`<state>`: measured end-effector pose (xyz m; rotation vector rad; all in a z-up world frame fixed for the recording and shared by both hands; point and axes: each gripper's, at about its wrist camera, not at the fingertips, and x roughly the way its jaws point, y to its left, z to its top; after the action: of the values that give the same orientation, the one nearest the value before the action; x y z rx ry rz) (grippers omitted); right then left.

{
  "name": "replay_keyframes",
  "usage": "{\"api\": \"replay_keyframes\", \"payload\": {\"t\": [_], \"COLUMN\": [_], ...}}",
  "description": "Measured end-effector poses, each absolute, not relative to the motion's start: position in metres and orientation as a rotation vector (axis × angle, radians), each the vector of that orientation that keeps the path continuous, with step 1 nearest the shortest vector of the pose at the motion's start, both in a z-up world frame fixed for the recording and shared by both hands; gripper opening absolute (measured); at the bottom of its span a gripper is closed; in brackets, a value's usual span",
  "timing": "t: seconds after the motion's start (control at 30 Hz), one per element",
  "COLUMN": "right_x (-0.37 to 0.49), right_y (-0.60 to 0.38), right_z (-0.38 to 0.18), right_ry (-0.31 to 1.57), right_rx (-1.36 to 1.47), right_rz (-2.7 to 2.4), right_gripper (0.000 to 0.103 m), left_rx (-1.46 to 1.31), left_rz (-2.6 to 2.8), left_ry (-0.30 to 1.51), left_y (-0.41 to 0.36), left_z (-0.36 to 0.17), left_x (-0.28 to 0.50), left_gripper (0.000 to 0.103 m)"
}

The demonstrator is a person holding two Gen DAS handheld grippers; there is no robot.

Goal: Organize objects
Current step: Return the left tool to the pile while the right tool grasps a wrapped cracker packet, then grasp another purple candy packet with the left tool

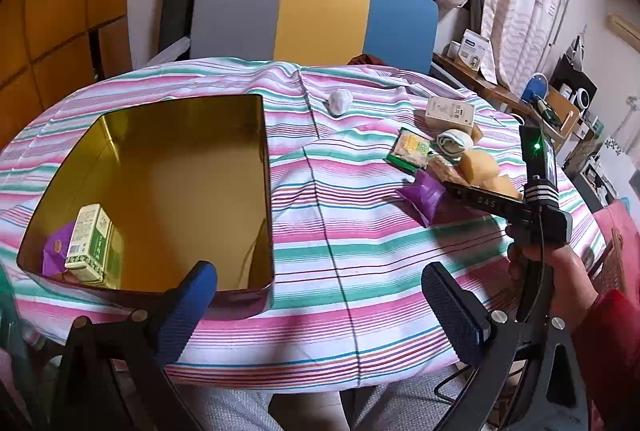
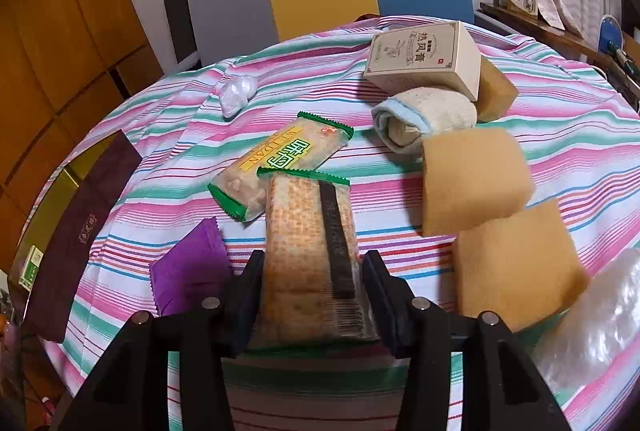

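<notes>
Clamped around a clear-wrapped cracker packet [image 2: 310, 251], the right gripper [image 2: 312, 291] presses its black pads against both long sides of the pack at lower centre of the right wrist view, the packet's far end still near the striped tablecloth [image 2: 400, 191]. A second, green-edged cracker packet [image 2: 280, 167] lies just beyond, touching the held one; a purple sachet [image 2: 188, 271] sits just to its left. To the right lie tan sponges [image 2: 476, 179], a rolled towel [image 2: 424, 123] and a cream carton [image 2: 424, 59]. In the left wrist view, the left gripper [image 1: 320, 291] hovers with jaws wide and empty beside the gold tin [image 1: 180, 191], which holds a green box [image 1: 90, 243]. Risk, as judged: the hold is near one end, so the slick wrapper could slip or droop, or lifting may drag the neighbouring packet along.
</notes>
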<state>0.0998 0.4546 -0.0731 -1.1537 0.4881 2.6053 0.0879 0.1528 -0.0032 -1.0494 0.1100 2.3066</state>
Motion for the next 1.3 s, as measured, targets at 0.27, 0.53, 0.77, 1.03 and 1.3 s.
{"api": "replay_keyframes", "payload": {"t": [0.27, 0.53, 0.77, 1.03, 1.3], "right_x": [0.092, 0.103, 0.116, 0.120, 0.122], "right_y": [0.458, 0.461, 0.469, 0.470, 0.470], "right_z": [-0.076, -0.078, -0.079, -0.081, -0.083], "right_ry": [0.541, 0.483, 0.517, 0.522, 0.538], "right_rx": [-1.137, -1.034, -0.948, -0.925, -0.902], "right_rz": [2.601, 2.571, 2.488, 2.491, 2.489], "right_gripper": [0.056, 0.042, 0.042, 0.042, 0.042], "left_rx": [-1.043, -1.024, -1.034, -1.008, -1.006], "left_rz": [2.297, 2.283, 2.255, 2.169, 2.061], "left_ry": [0.148, 0.214, 0.263, 0.424, 0.528], "left_y": [0.168, 0.192, 0.229, 0.298, 0.338], "left_z": [-0.002, -0.002, -0.008, -0.029, -0.057], "left_x": [0.090, 0.088, 0.074, 0.051, 0.024], "left_gripper": [0.103, 0.103, 0.103, 0.103, 0.097]}}
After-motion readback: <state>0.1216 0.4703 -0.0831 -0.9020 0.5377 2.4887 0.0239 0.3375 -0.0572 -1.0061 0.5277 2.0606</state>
